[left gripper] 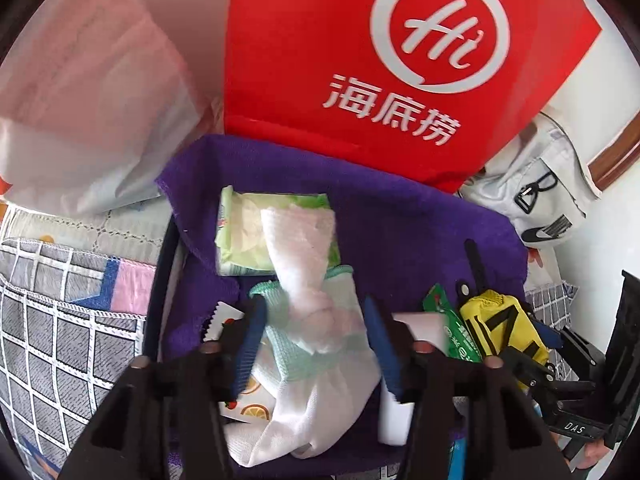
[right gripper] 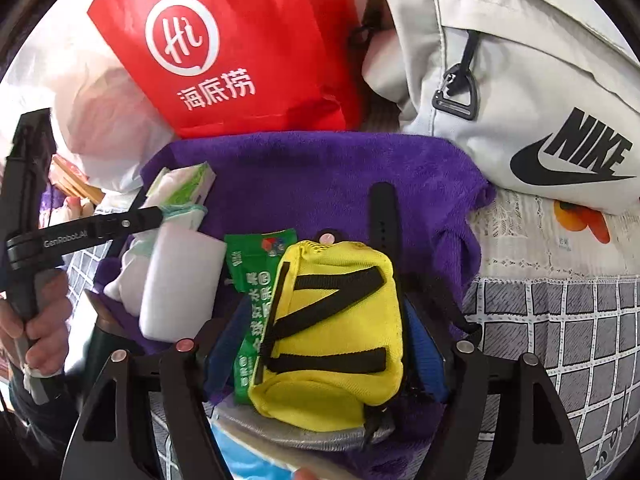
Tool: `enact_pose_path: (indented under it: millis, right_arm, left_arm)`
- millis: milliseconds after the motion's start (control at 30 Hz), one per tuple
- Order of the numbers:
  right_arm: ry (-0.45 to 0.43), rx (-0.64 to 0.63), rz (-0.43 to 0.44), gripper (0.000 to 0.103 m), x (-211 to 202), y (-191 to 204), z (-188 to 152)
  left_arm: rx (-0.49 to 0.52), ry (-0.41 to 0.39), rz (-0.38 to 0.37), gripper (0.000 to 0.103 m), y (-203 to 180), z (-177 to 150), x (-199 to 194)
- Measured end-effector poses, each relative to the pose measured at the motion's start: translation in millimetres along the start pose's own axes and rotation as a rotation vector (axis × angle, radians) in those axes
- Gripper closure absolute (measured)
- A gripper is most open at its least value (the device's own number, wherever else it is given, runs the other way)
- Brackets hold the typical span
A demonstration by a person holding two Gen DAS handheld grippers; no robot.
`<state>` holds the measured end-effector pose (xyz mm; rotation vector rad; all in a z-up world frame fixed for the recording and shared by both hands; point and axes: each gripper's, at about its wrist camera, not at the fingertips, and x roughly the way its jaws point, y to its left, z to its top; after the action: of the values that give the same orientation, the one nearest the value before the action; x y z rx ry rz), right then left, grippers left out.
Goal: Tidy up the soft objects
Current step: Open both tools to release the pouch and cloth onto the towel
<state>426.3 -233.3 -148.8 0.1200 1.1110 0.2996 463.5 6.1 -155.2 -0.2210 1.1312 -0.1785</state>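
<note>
With soft goods going into a purple-lined bin [left gripper: 400,216], the left gripper [left gripper: 316,332] stands parted astride a white cloth [left gripper: 304,248], the right gripper [right gripper: 324,340] wide around a yellow pouch [right gripper: 332,320]; withdrawal looks next.

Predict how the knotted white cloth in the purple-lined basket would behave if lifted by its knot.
The knotted white cloth is creased and slumped, so it would likely droop. Thin weave suggests it is light. Textured fabric probably grips well; unlikely to roll.

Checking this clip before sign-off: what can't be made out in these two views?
- Left view: whether the left tongs pinch the white cloth; the cloth hides the pad faces.
- Right view: the right tongs' pads, hidden by the yellow pouch.
- Right view: the blue item, cut off by the bottom edge.
</note>
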Motion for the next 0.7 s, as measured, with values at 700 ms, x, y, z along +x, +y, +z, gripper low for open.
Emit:
enact_pose_path:
  millis: [700]
  right_arm:
    - [-0.167, 0.008, -0.103, 0.020, -95.5, 30.6, -18.7]
  left_arm:
    - [0.075, -0.094, 0.074, 0.031, -33.1, -47.4, -84.7]
